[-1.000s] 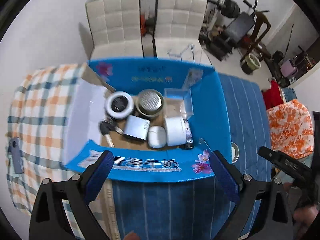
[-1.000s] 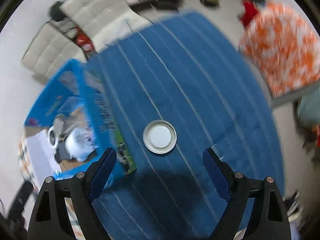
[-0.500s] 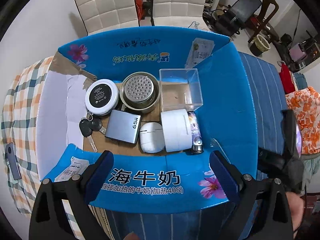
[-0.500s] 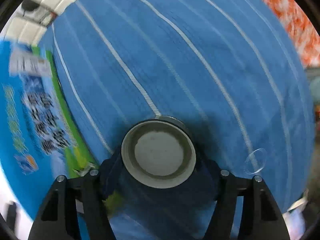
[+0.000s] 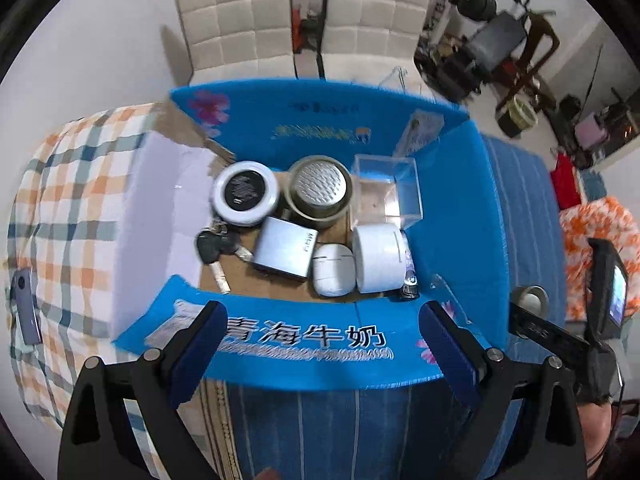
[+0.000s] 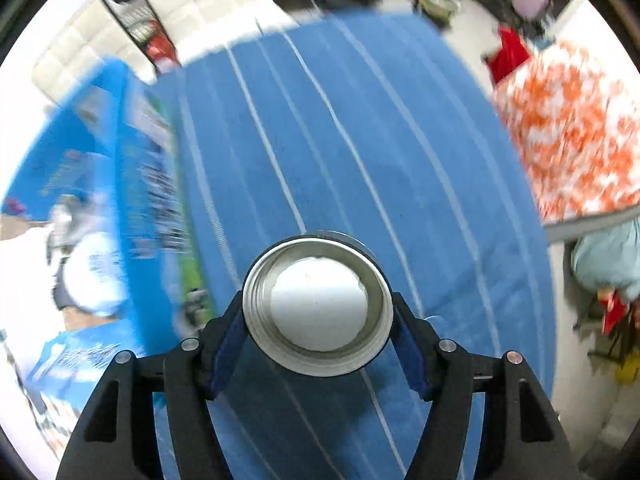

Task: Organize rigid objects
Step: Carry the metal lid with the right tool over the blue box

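Our right gripper pinches the metal screw lid by its rim — above the blue striped cloth, beside the blue carton. Our left gripper hangs spread wide over that carton's near flap.

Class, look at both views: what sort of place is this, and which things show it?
Probably a lived-in home room: padded dining chairs, exercise equipment by the wall, and a striped blue cloth with a milk carton box of household odds.
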